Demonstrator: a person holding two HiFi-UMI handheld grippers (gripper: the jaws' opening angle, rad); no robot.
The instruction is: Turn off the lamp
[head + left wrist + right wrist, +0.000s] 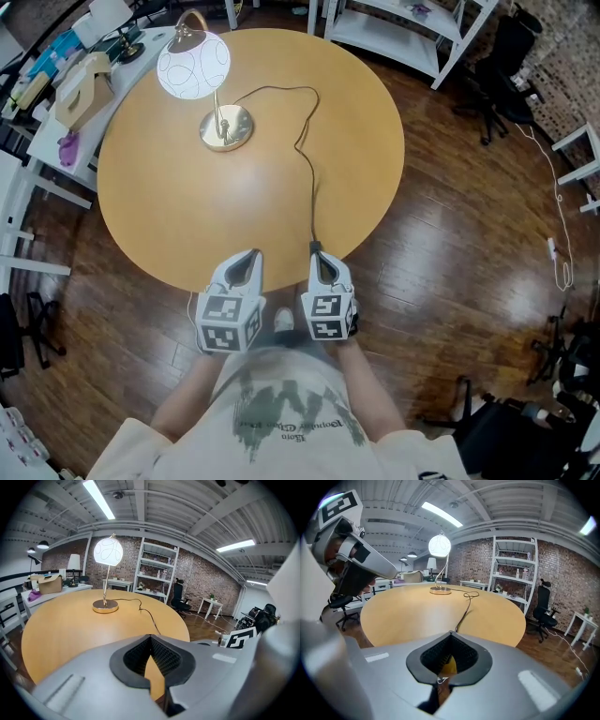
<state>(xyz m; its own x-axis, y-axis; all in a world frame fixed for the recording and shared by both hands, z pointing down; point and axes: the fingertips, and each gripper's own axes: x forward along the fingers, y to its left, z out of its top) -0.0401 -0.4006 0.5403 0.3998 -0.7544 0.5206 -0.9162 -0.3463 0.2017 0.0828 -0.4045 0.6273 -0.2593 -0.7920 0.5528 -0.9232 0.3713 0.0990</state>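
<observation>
1. My right tool (449,633) has its jaws closed tip to tip with nothing gripped; only the desk (403,616) shows through the gap behind them.
2. 1 lamp (439,545) stands lit on the desk's far side, and its cord (465,607) trails toward me.
3. My left tool (386,566) is at upper left.
4. 1 shelf unit (513,569) and 1 chair (543,607) stand to the right by a brick wall.

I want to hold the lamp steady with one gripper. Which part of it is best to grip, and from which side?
Probably the thin upright stem, just above the flat gold base, with a jaw on each side. Come from the near edge of the table, left of the cord. The globe shade looks too wide and round to grip.
</observation>
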